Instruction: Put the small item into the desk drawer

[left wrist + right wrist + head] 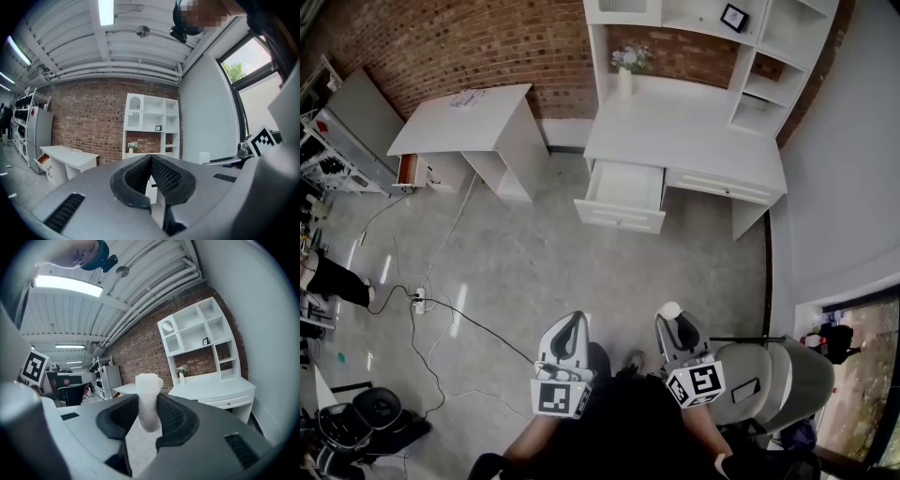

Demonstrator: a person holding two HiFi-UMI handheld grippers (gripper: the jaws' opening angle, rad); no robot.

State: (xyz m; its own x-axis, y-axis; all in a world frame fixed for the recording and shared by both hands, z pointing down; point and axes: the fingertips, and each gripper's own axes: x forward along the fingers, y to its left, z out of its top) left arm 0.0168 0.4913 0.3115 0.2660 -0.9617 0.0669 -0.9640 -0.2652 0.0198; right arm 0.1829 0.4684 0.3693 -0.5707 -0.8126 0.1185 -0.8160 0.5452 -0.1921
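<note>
Closest to the camera, the left hand-held gripper (151,158) is seen clenched, its jaws met at the tips with nothing between them. Just to its right, the right hand-held gripper (149,401) is clamped on the small white item (148,384), which stands upright between the pads and pokes out past the jaw tips. Both are held low over the grey floor (534,262), well apart from the furniture ahead. Just right of the right hand-held gripper a grey chair (773,375) is seen. Left of the left hand-held gripper, a power strip (419,300) with black cables lies on the floor. Farther ahead of both, the white counter (675,131) is set against the brick wall (441,47), and its left drawer (625,192) is pulled open toward the hand-held grippers. A vase of flowers (626,66) is placed at the back of that counter, and a small framed picture (734,17) stands on the shelving above. Ahead and left of the left hand-held gripper, a second white counter (469,117) is seen, with a reddish drawer (408,169) open at its far left end.
</note>
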